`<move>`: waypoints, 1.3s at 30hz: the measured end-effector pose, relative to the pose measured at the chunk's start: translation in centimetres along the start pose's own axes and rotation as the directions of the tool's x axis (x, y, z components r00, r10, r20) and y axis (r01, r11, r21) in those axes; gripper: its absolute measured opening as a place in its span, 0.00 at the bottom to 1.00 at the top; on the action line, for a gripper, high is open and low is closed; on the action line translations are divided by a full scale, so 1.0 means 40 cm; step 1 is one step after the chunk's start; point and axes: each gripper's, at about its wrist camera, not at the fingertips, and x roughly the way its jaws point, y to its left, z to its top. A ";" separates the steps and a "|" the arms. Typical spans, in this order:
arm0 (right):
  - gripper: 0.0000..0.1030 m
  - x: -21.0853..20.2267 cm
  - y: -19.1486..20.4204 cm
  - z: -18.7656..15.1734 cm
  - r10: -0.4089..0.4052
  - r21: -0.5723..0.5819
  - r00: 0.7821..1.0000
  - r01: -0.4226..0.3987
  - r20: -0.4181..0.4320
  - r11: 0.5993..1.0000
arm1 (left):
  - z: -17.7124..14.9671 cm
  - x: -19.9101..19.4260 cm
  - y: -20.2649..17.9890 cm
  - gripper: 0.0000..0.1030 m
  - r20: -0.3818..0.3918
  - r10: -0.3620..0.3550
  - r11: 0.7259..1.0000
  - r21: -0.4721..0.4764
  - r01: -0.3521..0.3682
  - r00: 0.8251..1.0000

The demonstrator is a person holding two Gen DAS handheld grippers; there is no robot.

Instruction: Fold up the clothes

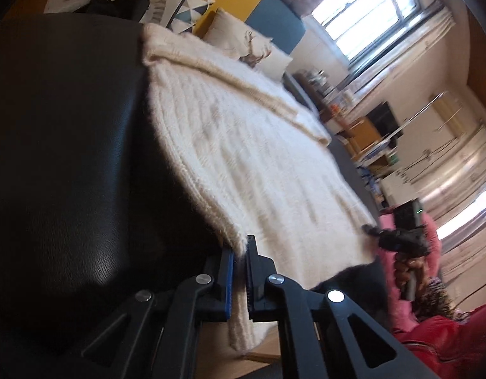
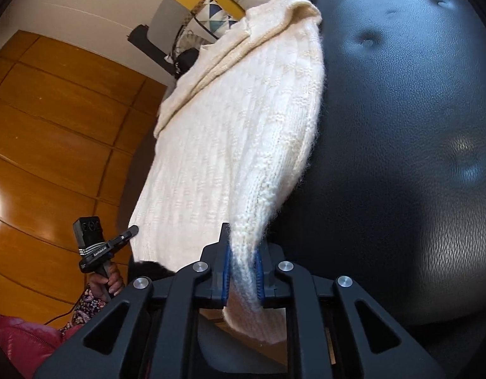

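Observation:
A cream knitted sweater lies spread on a black leather seat. My left gripper is shut on the sweater's near hem corner, lifting the edge. In the right wrist view the same sweater lies on the black leather seat, and my right gripper is shut on the other hem corner, with knit bunched between the blue pads. The right gripper also shows in the left wrist view, and the left gripper shows in the right wrist view, both at the hem.
Patterned cushions and a deer-print pillow lie beyond the sweater's collar end. A black bag sits at the seat's far side. Wooden floor lies beside the seat. A window and cluttered shelves are beyond.

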 end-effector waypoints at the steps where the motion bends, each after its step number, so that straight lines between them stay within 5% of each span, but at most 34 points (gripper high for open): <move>1: 0.12 -0.004 0.002 -0.003 0.011 -0.002 1.000 -0.011 -0.004 1.000 | 0.002 -0.008 0.002 0.04 0.011 -0.022 1.000 -0.018 0.022 1.000; 9: 0.12 -0.063 0.042 -0.055 0.238 -0.009 0.971 -0.238 -0.014 0.971 | -0.029 -0.121 -0.007 0.04 0.124 -0.238 0.959 -0.129 0.254 0.963; 15: 0.12 -0.109 0.089 -0.088 0.382 0.013 0.924 -0.382 0.016 0.924 | -0.044 -0.171 0.001 0.04 0.256 -0.374 0.878 -0.213 0.429 0.891; 18: 0.12 -0.114 0.089 -0.050 0.431 0.042 0.899 -0.435 0.076 0.900 | -0.008 -0.156 0.017 0.04 0.314 -0.412 0.838 -0.238 0.491 0.855; 24: 0.12 -0.095 0.048 0.106 0.478 0.102 0.849 -0.508 0.224 0.855 | 0.106 -0.100 0.041 0.04 0.377 -0.439 0.801 -0.247 0.545 0.816; 31: 0.12 -0.071 -0.004 0.290 0.420 0.186 0.847 -0.493 0.327 0.850 | 0.340 -0.015 0.071 0.05 0.384 -0.395 0.830 -0.241 0.503 0.835; 33: 0.12 -0.032 -0.051 0.352 0.386 0.259 0.850 -0.487 0.359 0.834 | 0.412 0.027 0.100 0.05 0.381 -0.359 0.835 -0.276 0.476 0.852; 36: 0.12 0.029 -0.127 0.439 0.315 0.374 0.863 -0.464 0.394 0.803 | 0.502 0.135 0.169 0.05 0.345 -0.270 0.835 -0.381 0.397 0.899; 39: 0.12 0.116 -0.218 0.489 0.229 0.519 0.894 -0.415 0.386 0.747 | 0.541 0.232 0.238 0.05 0.305 -0.200 0.797 -0.502 0.335 0.931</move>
